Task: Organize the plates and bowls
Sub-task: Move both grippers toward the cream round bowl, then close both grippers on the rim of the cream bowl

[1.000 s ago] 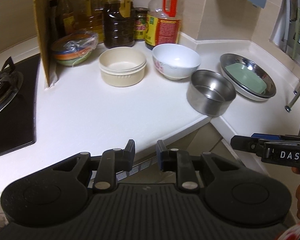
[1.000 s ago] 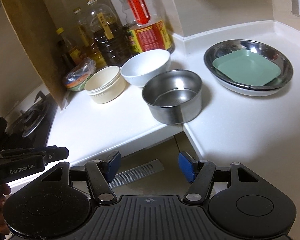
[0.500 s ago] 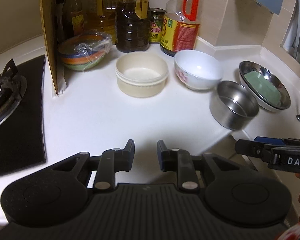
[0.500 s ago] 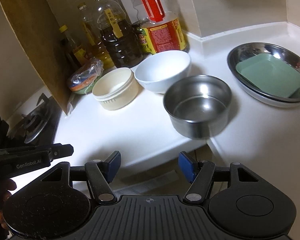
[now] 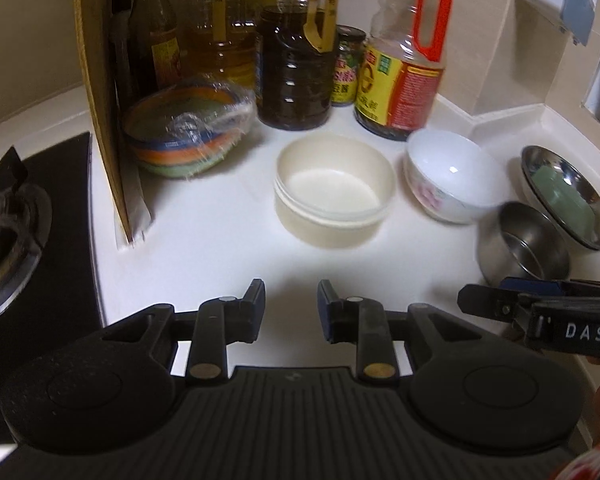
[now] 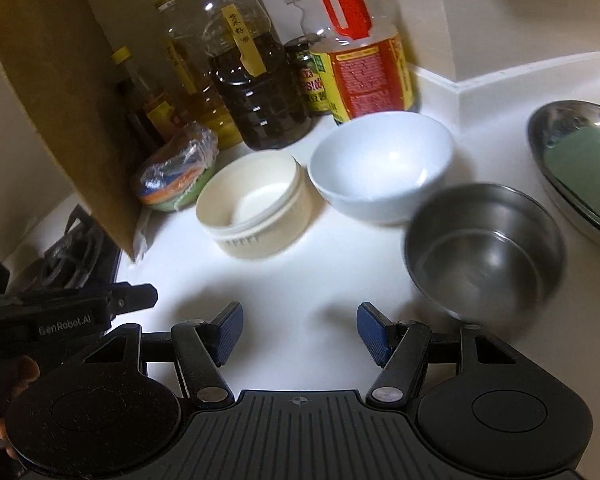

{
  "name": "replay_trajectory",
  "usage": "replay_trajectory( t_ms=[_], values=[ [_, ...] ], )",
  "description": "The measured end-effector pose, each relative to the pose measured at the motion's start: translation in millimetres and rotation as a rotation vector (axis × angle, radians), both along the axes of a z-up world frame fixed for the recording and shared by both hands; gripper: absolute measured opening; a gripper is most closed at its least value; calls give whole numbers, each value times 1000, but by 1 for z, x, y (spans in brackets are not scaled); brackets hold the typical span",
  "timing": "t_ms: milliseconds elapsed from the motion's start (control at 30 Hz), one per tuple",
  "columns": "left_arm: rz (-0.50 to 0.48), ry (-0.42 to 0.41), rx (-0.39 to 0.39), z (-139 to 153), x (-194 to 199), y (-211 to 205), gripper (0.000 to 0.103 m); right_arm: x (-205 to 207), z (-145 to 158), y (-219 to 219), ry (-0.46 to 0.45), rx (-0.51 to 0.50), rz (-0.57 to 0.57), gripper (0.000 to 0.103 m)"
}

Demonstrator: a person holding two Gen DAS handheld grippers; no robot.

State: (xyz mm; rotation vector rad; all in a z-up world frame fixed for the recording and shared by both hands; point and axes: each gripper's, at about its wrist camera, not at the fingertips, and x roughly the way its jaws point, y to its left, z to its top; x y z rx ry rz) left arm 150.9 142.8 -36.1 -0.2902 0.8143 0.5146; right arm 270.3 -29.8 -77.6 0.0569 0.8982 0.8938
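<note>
The left gripper [image 5: 291, 306] hovers over bare white counter [image 5: 220, 248] with its fingers parted by a narrow gap and nothing between them. Ahead of its fingertips, slightly to their right, sits the cream bowl [image 5: 335, 188]; the white bowl [image 5: 452, 176] stands just beside that, further right. The steel bowl [image 5: 524, 248] lies far right of the fingers, partly behind the right gripper's tip. The right gripper [image 6: 300, 332] also hovers over the counter, fingers spread wide and empty. The steel bowl [image 6: 484, 248] sits ahead and right of its right finger, near it. The white bowl [image 6: 380, 164] stands straight ahead, the cream bowl [image 6: 256, 204] ahead and left. The steel dish [image 6: 580, 168] holding a green plate [image 6: 584, 164] lies at far right. A wrapped stack of coloured bowls [image 5: 188, 132] and bottles [image 5: 296, 60] stand behind.
</note>
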Motion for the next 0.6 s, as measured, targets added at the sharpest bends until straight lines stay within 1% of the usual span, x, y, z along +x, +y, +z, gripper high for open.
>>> replay_trajectory(
  t_ms=[133, 300, 333, 433, 600],
  values=[
    [-13, -18, -6, -1, 12, 19, 26, 15, 0, 25, 39, 37, -24, 64],
    [-35, -40, -2, 0, 25, 36, 26, 28, -1, 52, 39, 66, -70, 62],
    [-37, -43, -4, 0, 28, 39, 27, 30, -1, 56, 43, 74, -78, 57],
    [-45, -47, -9, -2, 33, 47, 27, 36, -3, 68, 61, 86, -111, 49],
    [-61, -54, -23, -4, 41, 54, 27, 45, -9, 83, 74, 86, -161, 37]
  ],
)
